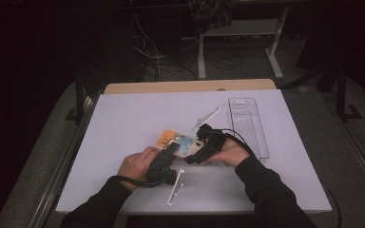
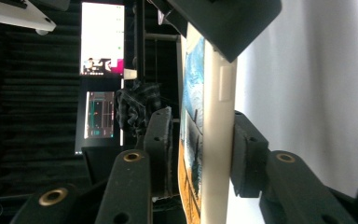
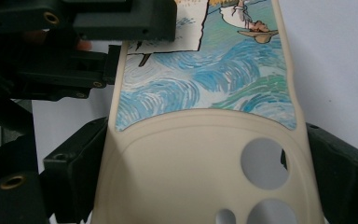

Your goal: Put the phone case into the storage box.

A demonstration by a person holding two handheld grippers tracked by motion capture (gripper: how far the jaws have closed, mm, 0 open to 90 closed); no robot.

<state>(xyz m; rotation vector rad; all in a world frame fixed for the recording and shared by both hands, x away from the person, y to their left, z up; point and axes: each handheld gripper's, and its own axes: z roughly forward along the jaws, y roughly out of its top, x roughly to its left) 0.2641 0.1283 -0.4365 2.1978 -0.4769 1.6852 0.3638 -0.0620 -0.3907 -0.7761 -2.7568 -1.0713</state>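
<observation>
Here: one phone case (image 1: 183, 144), held between two grippers above the white table (image 1: 123, 123).
Item lies mid-table, long axis running gripper to gripper. Right gripper (image 3: 205, 186) clamps the cream camera-cutout end across its width; left gripper (image 2: 200, 154) nips the painted end across its thickness, one pad touching, the other nearly. Count: one case, two grippers, one clear tray (image 1: 249, 126) well right, two white strips.

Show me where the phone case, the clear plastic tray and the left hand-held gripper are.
phone case (image 3: 205, 154): right gripper view, plain cream back above the camera holes.
clear plastic tray (image 1: 250, 124): high view, ribbed floor.
left hand-held gripper (image 2: 200, 154): left gripper view, between its pads, at the case edge.
</observation>
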